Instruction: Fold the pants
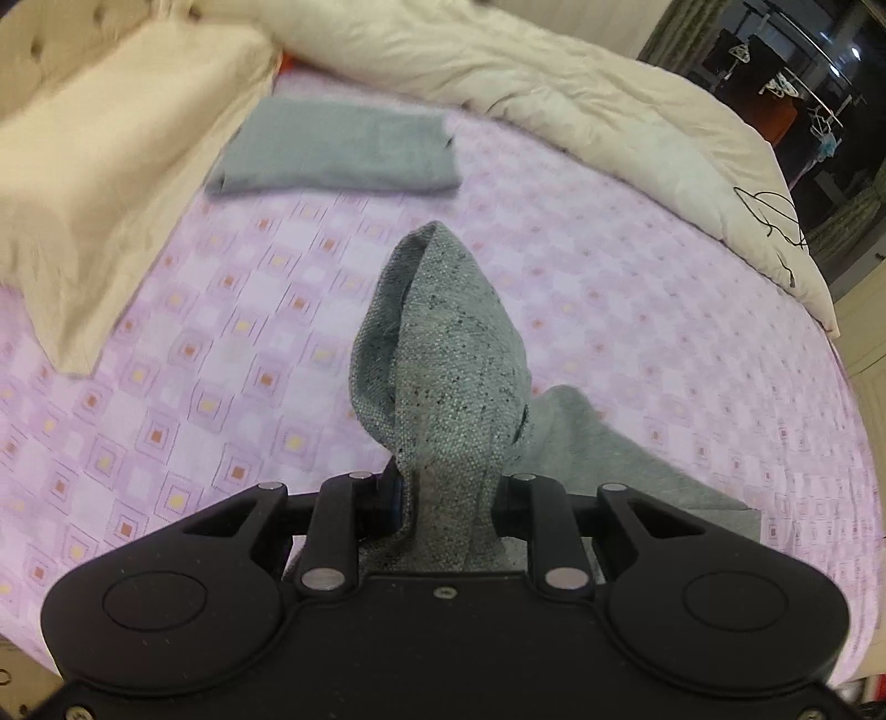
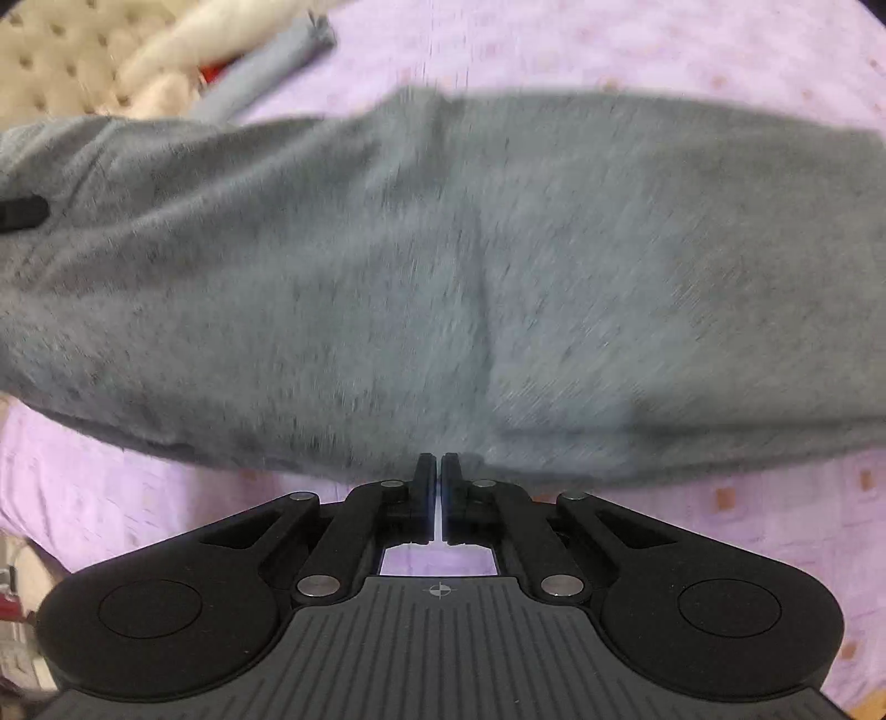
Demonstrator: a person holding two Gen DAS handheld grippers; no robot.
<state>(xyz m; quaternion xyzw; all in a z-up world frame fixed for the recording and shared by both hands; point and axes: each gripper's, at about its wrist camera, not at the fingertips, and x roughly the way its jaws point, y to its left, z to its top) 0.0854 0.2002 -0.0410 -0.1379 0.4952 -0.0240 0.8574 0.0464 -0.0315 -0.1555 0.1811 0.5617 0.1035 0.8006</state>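
Grey pants [image 2: 443, 266] lie spread across the purple patterned bedsheet [image 2: 664, 50]. My left gripper [image 1: 443, 487] is shut on a bunched fold of the pants [image 1: 443, 360], which stands up between its fingers above the sheet; more of the fabric trails to the right [image 1: 609, 459]. My right gripper [image 2: 441, 462] is shut, its fingertips at the near edge of the pants; whether it pinches the cloth is hidden. The right wrist view is motion-blurred.
A folded grey garment [image 1: 338, 147] lies at the far side of the bed, also in the right wrist view [image 2: 266, 72]. A beige pillow [image 1: 105, 183] lies at left, a cream duvet [image 1: 554, 94] along the far edge, a tufted headboard [image 2: 50, 61].
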